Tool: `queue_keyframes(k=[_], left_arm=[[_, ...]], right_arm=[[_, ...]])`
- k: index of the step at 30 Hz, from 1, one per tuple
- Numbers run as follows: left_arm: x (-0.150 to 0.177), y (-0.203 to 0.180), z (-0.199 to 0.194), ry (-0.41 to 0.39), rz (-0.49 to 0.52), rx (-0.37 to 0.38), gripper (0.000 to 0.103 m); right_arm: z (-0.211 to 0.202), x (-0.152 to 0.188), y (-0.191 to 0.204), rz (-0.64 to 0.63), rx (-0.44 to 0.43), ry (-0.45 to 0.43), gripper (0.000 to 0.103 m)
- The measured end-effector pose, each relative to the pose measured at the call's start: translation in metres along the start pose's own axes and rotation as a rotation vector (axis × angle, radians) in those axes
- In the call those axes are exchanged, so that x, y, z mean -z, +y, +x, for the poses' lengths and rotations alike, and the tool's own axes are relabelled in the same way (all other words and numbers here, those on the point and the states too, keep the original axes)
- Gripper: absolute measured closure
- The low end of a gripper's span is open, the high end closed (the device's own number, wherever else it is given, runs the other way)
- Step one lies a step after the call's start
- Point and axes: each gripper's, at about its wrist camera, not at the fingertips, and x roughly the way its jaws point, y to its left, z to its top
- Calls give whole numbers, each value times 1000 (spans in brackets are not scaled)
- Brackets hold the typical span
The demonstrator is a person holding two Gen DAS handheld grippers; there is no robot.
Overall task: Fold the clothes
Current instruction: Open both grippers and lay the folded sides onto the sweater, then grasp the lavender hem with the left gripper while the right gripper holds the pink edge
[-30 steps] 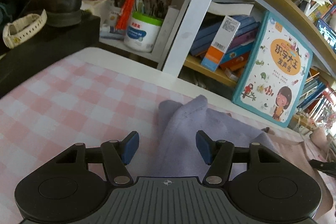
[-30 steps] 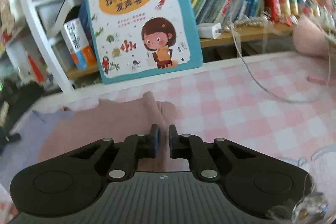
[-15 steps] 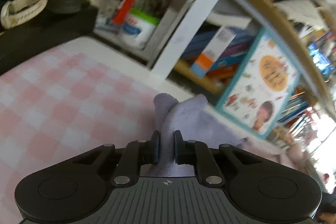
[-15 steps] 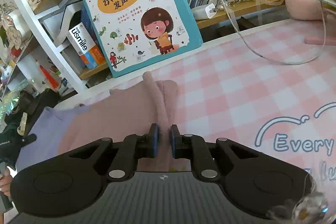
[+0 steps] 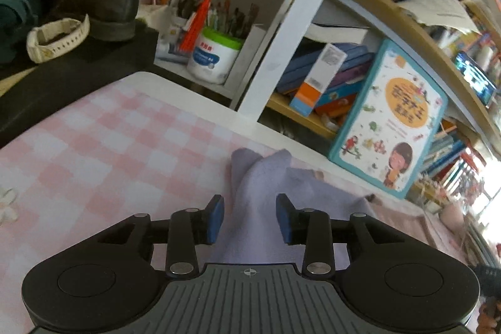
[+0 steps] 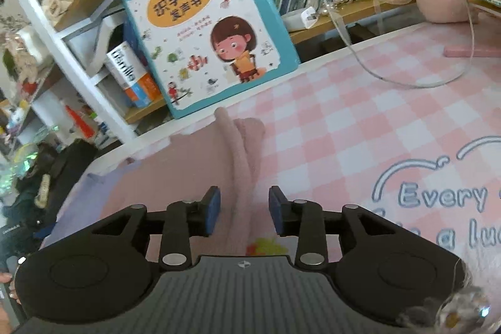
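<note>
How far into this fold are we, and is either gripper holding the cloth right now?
Done, apparently: the garment lies on the checked table cover with raised ridges left in the lilac part and the pink part. In hand: nothing. The left gripper and right gripper are both open, each straddling a ridge. Left: the cloth looks bunched rather than flat, so more folding probably remains.

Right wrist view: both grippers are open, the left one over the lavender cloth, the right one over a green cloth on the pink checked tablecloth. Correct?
Not quite. The cloth under the right gripper is pink, not green; the right wrist view shows the pink cloth. The rest holds: both are open, the left gripper over the lavender cloth, on the pink checked tablecloth.
</note>
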Motion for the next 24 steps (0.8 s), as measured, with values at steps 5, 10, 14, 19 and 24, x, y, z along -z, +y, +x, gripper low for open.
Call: queue_keyframes(k=[5, 10, 14, 19, 24], left_arm=[[19, -1, -42, -31, -42, -12, 54], [37, 0, -65, 0, -95, -9, 50], [47, 4, -71, 36, -177, 9, 47], [56, 8, -61, 52, -267, 3, 51], [57, 16, -49, 41, -404, 27, 52]], right_arm=[[-16, 9, 6, -35, -30, 29, 71], [-19, 18, 11, -63, -43, 49, 70], [-14, 20, 12, -69, -40, 53, 70], [-5, 18, 15, -89, -47, 60, 72], [7, 12, 23, -154, -44, 86, 79]])
